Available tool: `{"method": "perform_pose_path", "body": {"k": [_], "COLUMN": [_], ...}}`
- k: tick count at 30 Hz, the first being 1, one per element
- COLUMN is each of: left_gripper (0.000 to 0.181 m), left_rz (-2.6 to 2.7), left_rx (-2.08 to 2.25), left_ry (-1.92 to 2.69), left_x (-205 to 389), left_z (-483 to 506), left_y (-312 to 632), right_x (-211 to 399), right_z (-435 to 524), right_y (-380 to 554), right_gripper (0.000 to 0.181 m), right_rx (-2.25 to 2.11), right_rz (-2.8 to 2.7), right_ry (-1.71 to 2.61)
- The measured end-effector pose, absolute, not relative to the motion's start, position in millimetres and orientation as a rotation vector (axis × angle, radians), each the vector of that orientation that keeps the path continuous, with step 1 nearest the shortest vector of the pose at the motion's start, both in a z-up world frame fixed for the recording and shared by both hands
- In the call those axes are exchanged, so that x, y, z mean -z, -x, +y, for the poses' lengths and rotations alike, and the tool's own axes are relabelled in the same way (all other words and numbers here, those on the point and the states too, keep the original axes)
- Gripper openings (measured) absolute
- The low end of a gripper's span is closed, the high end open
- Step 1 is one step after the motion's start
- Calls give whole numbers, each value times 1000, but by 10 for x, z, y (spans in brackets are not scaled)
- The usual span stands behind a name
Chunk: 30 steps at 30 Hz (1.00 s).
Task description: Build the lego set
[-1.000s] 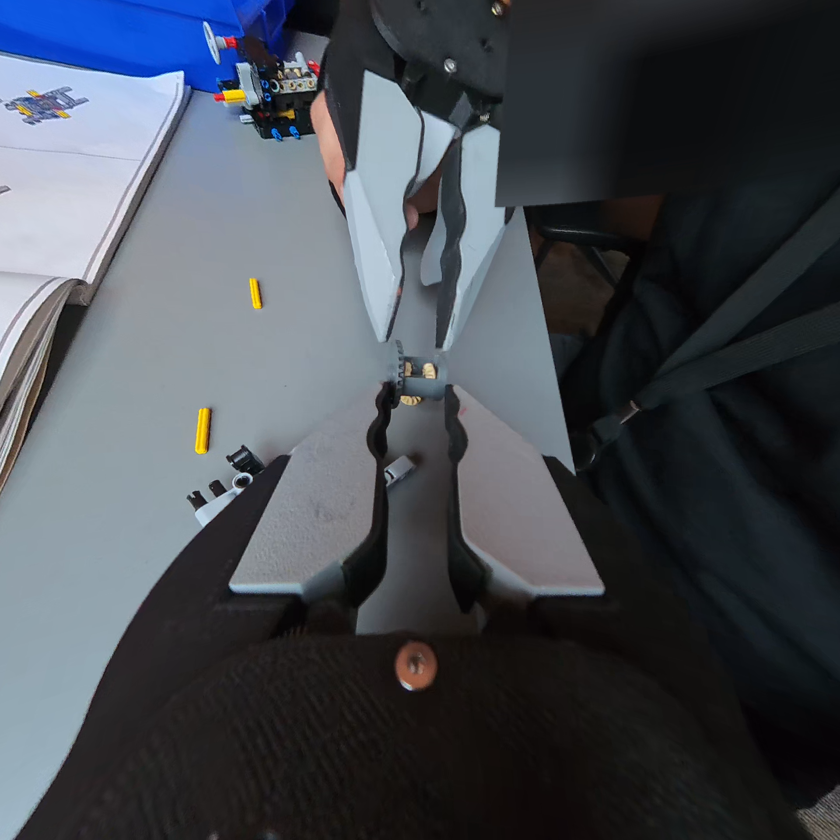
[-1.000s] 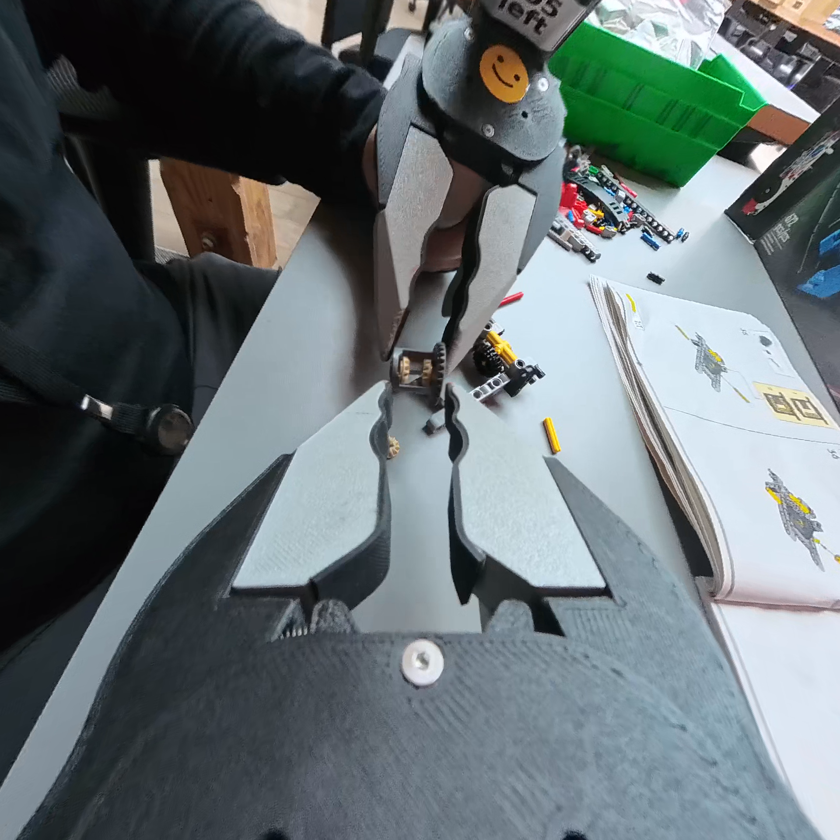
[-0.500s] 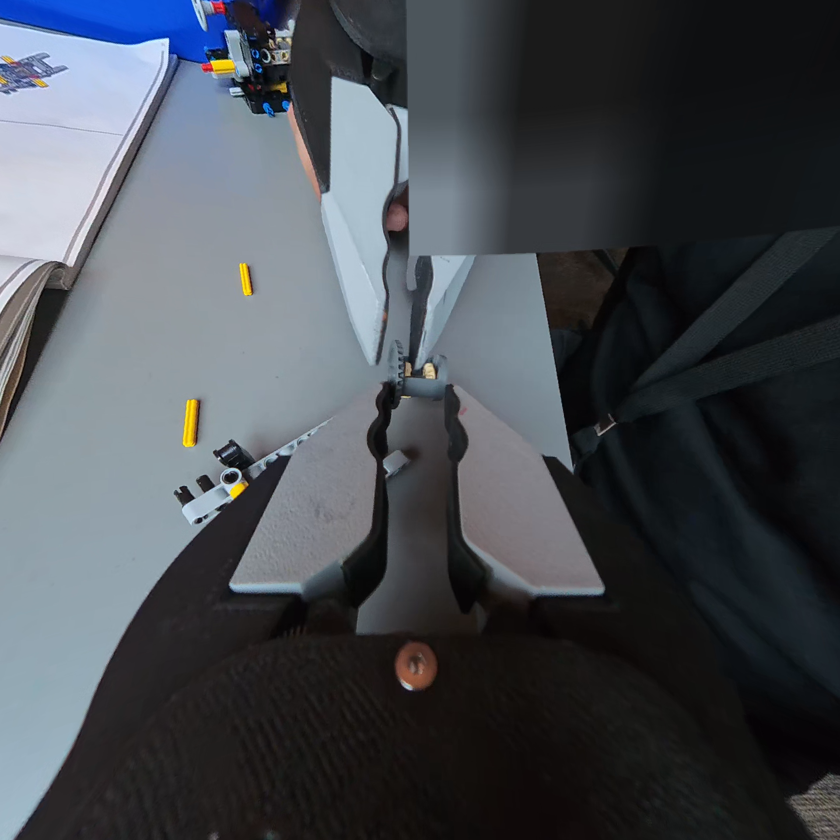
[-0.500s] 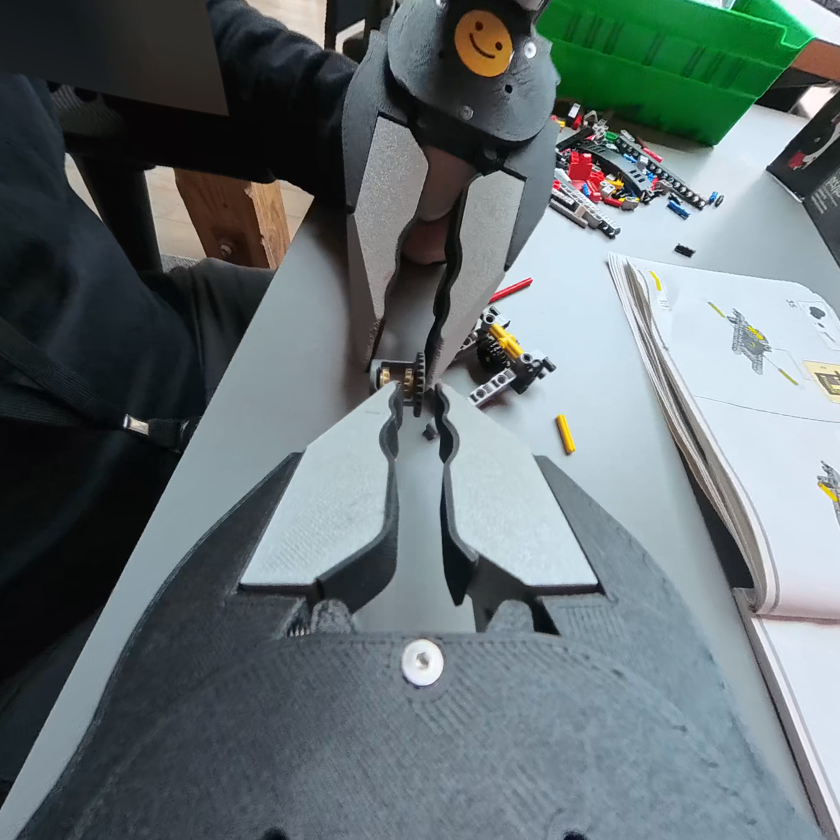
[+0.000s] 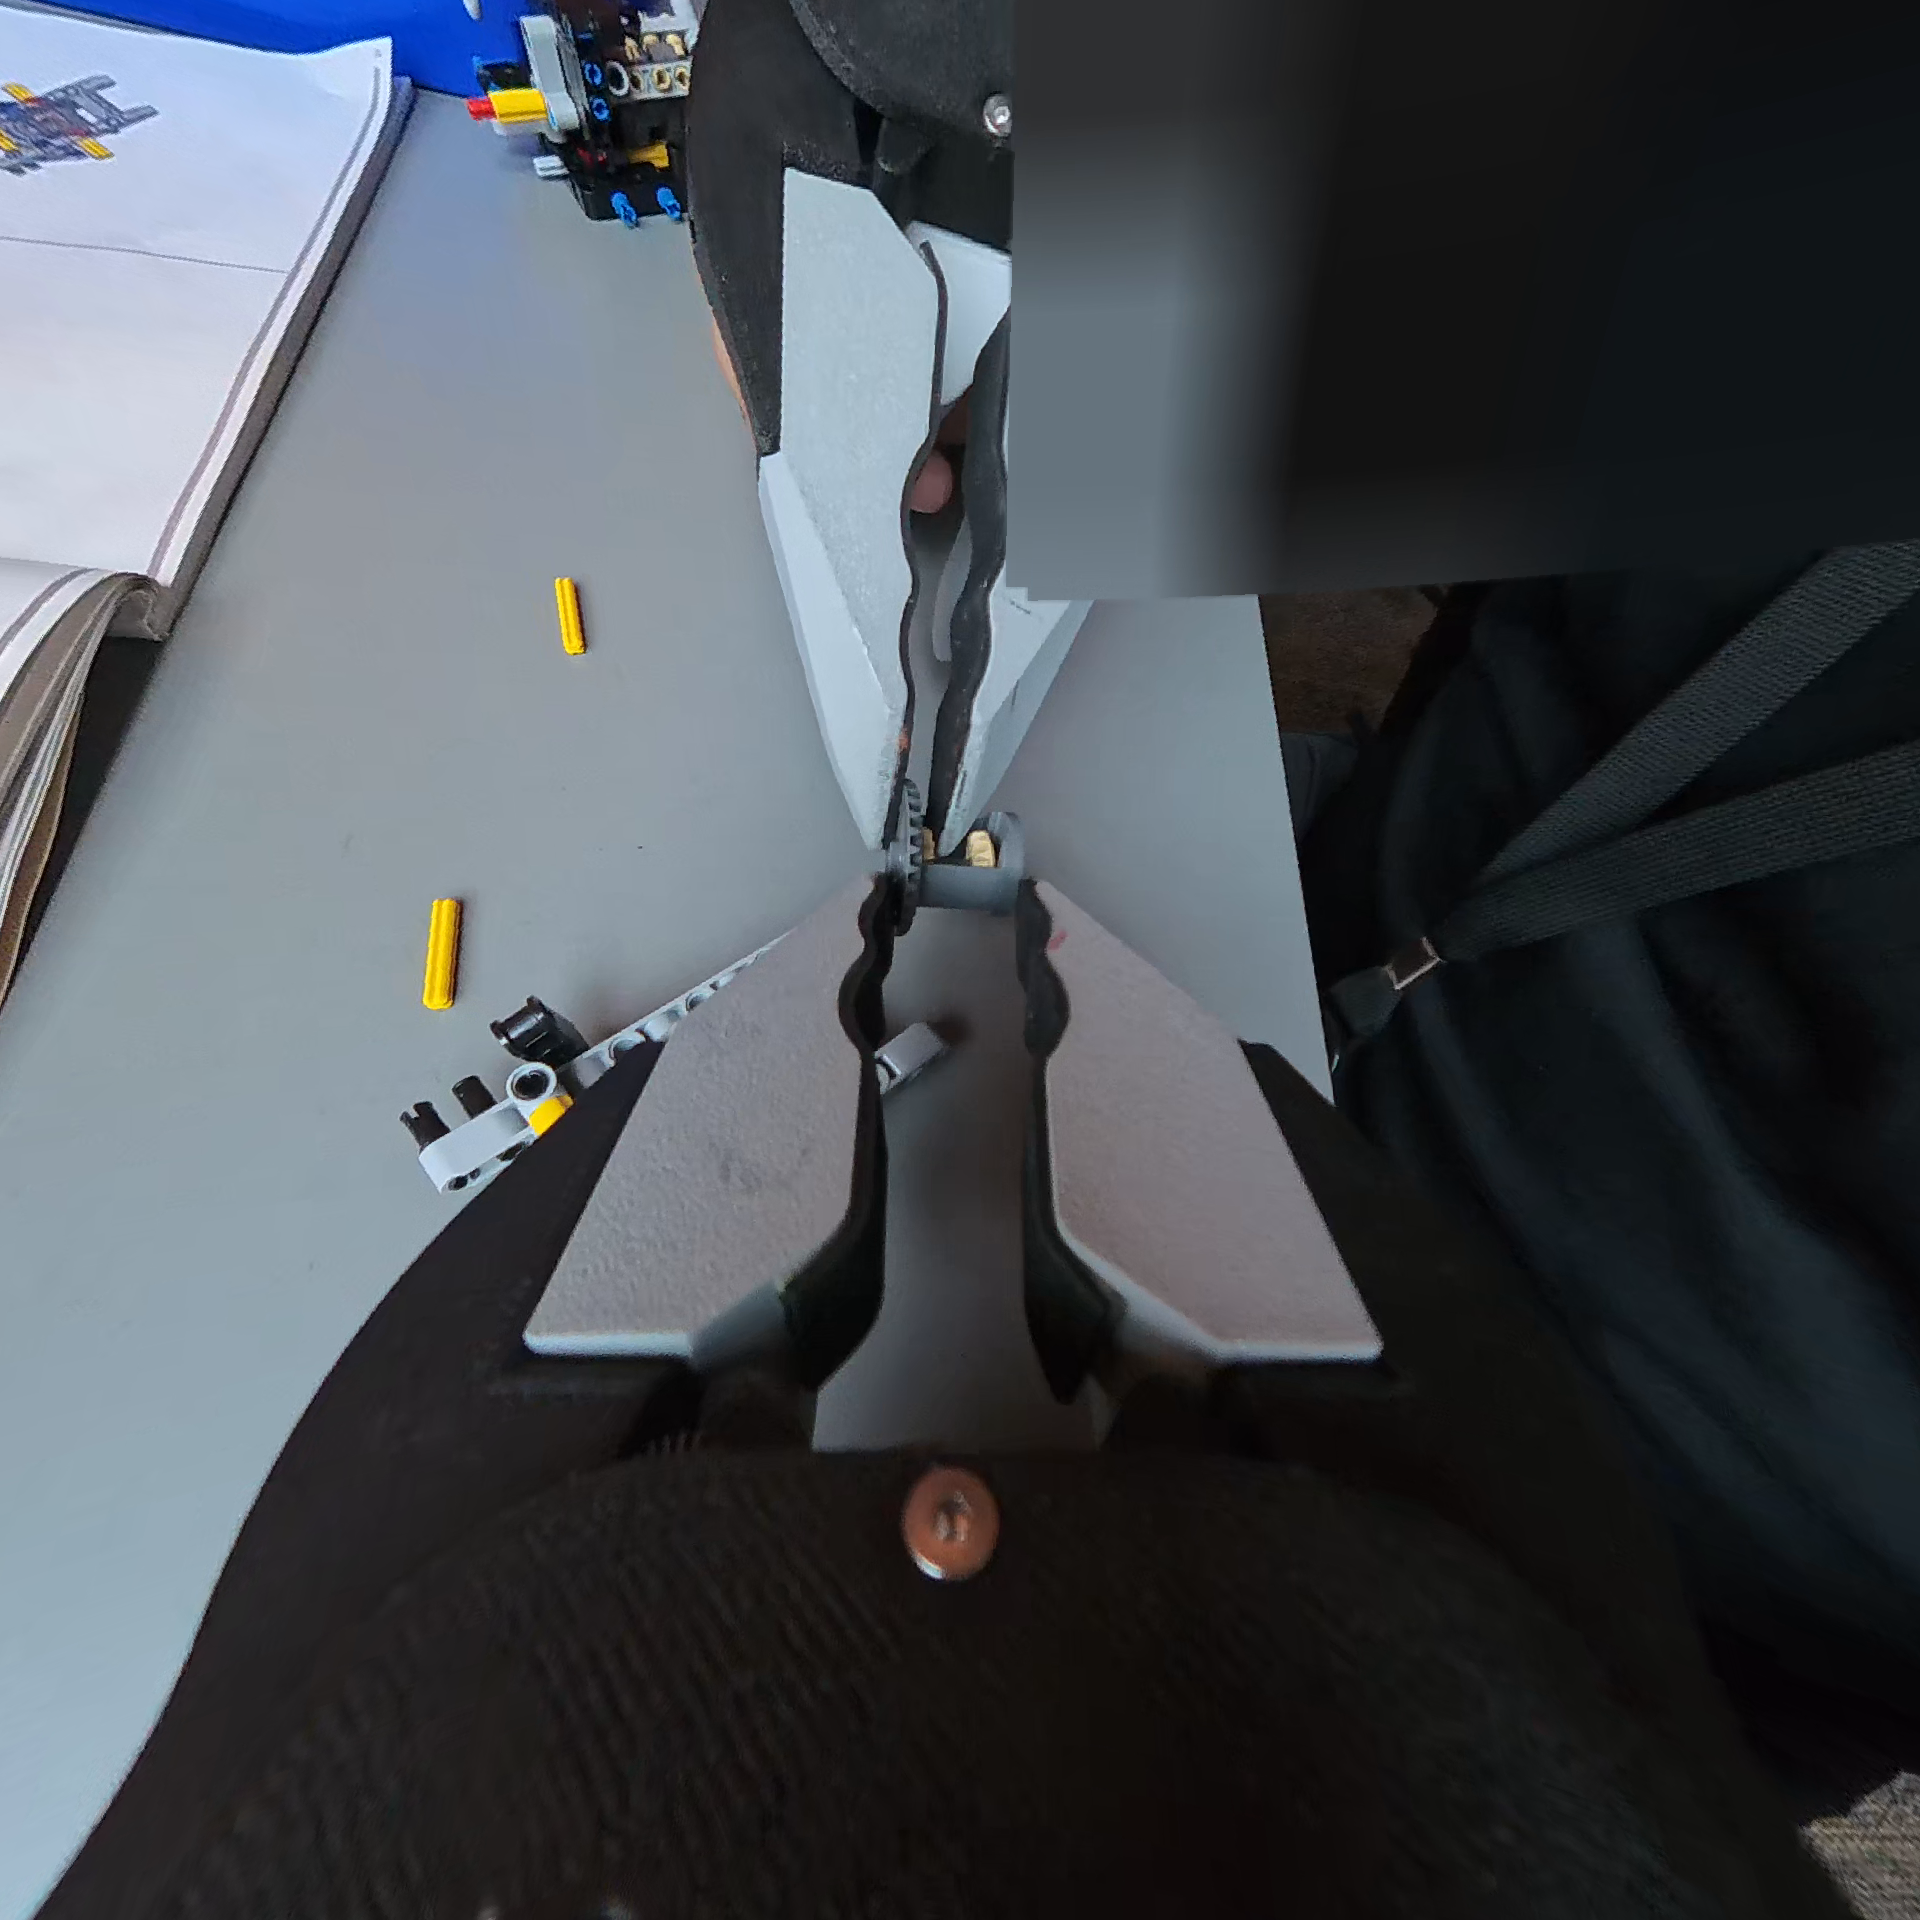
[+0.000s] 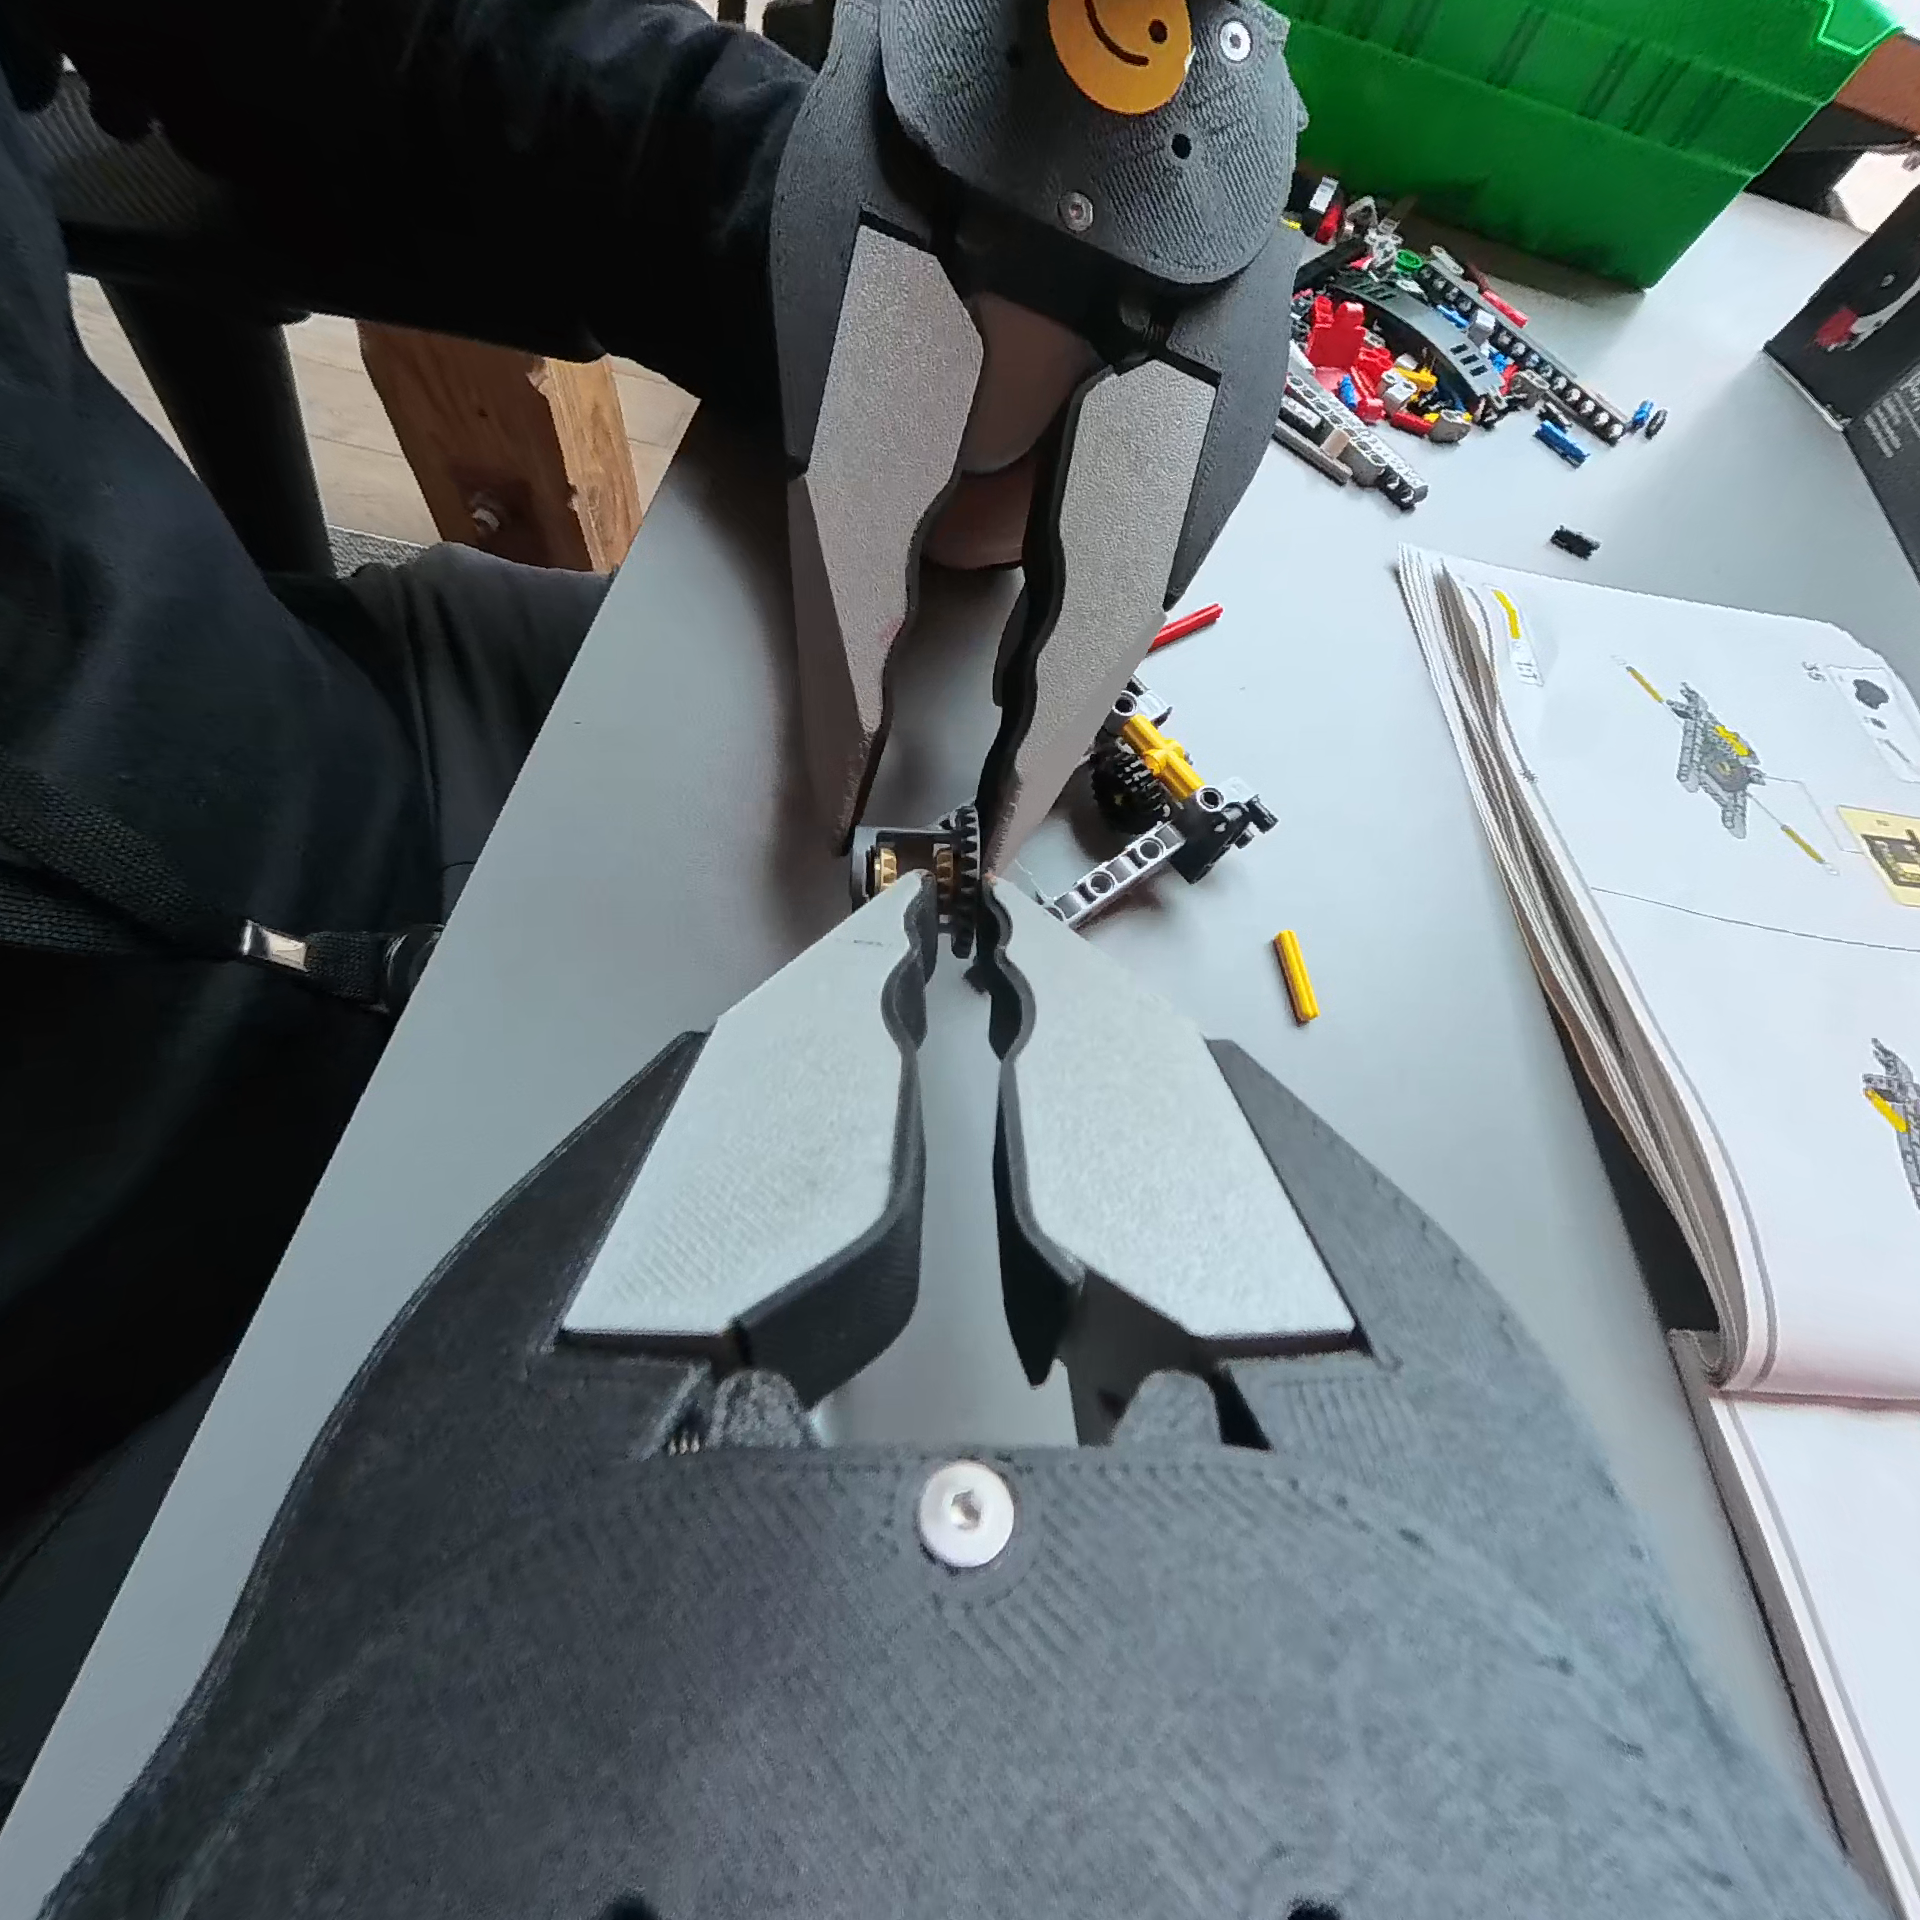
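Grey table (image 5: 416, 520); both grippers, L (image 5: 951, 899) R (image 6: 956, 899), clamp dk-grey gear assy (image 5: 961, 868), tan gears inside.

My right gripper's fingers (image 6: 1091, 1143) are hiding part of the gear piece (image 6: 914, 857); the instruction booklet (image 6: 1704, 935) is running off the picture's right edge.

Grey matte tabletop (image 6: 665, 727), smooth; long near edge runs diagonally through the right wrist view, its corner visible in the left wrist view. Beyond that edge: light wood-tone floor (image 6: 343, 457), a bare timber post (image 6: 499, 457) with a bolt, and a dark chair leg (image 6: 223, 426) beside it. Patch of grey carpet (image 5: 1860, 1860) at the lower right corner of the left wrist view. Light is soft and even, daylight-like; faint sheen on the tabletop, soft shadows. No walls or windows in view.
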<state>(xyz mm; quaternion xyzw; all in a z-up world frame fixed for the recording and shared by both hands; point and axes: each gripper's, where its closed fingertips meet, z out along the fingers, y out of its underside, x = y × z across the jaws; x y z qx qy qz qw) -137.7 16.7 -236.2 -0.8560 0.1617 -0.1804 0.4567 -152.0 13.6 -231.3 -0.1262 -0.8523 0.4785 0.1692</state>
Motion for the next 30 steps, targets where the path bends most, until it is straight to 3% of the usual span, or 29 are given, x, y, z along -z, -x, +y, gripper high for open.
{"method": "perform_pose_path", "body": {"k": [30], "left_gripper": [20], "left_rz": [406], "left_rx": [443], "left_ry": [2102], "left_x": [2353], "left_z": [160], "left_y": [1367], "right_x": [2283], "right_z": [189], "right_y": [1501], "right_gripper": [6], "right_rx": [-1357], "right_rz": [-2382], "right_ry": [320]}}
